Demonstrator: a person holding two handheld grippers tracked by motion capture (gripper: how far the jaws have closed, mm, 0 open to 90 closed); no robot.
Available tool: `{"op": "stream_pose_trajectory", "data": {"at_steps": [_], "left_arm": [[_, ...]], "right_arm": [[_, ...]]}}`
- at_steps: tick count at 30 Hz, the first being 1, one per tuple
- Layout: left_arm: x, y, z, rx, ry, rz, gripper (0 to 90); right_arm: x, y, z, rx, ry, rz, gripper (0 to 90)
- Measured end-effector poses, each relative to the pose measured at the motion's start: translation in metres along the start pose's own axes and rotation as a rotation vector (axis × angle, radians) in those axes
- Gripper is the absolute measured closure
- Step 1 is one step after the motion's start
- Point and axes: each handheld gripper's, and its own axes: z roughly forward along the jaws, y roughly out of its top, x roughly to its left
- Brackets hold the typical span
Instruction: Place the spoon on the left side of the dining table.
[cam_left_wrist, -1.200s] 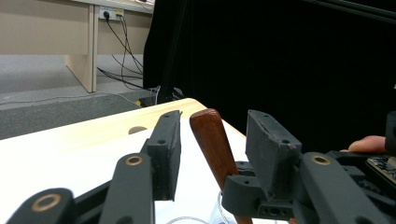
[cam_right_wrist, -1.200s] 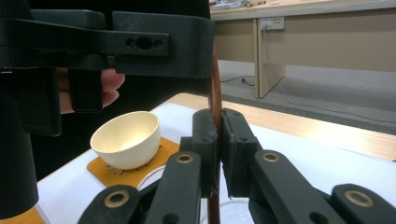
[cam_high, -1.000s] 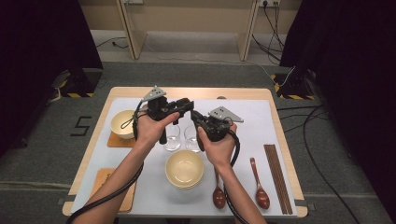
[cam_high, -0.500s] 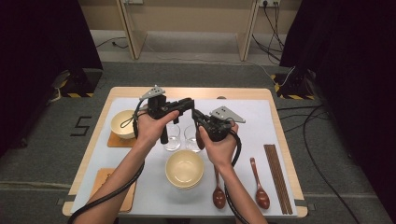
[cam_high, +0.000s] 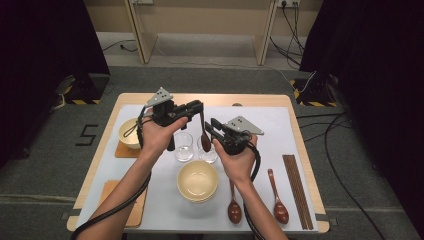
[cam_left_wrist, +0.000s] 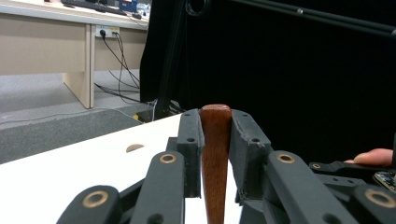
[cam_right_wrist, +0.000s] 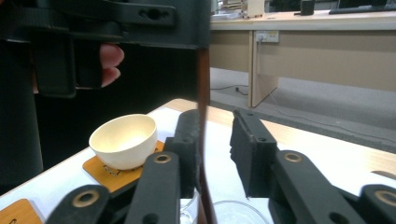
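Hanging upright above the middle of the table: one brown wooden spoon (cam_high: 203, 131), long axis near vertical, handle end up, bowl end down, over the two clear glasses (cam_high: 183, 146).

Left gripper (cam_high: 196, 106): held level, reaching toward the table's centre from the left. Its jaws have just been closing and now clamp the top of the spoon's handle; in the left gripper view the rounded handle tip (cam_left_wrist: 215, 140) stands squeezed between both pads, the shaft running straight down out of frame.

Right gripper (cam_high: 210, 127): held just beside the spoon's lower part, pointing toward the left gripper. Its jaws have just been opening and stand apart; in the right gripper view the spoon's shaft (cam_right_wrist: 202, 135) runs down close by one pad, with a clear gap to the other. Whether that near pad touches the shaft cannot be told.

Other items on the white mat (cam_high: 280, 130):
- cream bowl (cam_high: 197, 180), near edge, centre
- second cream bowl (cam_high: 128, 133) on a wooden coaster, left side
- empty wooden coaster (cam_high: 135, 210), near left corner
- two further brown spoons (cam_high: 234, 207) lying flat, handles pointing away from the person, bowls toward the near edge
- dark chopsticks (cam_high: 297, 190) lying lengthwise at the right edge
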Motion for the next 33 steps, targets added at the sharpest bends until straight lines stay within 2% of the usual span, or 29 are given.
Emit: {"op": "stream_pose_trajectory", "data": {"at_steps": [8,14,22,33], "left_arm": [[0.000,0.010,-0.012,-0.032,0.018,0.005,74.5],[0.005,0.015,-0.023,-0.055,0.035,0.009,74.5],[0.010,0.019,-0.034,-0.071,0.065,0.029,74.6],[0.017,0.023,-0.045,-0.078,0.098,0.036,74.6]], "right_arm": [[-0.006,-0.003,-0.011,-0.001,-0.012,0.001,65.3],[-0.013,-0.014,-0.012,0.031,-0.027,0.009,65.1],[-0.021,-0.022,-0.016,0.047,-0.048,0.016,63.9],[-0.030,-0.030,-0.023,0.068,-0.077,0.025,63.4]]}}
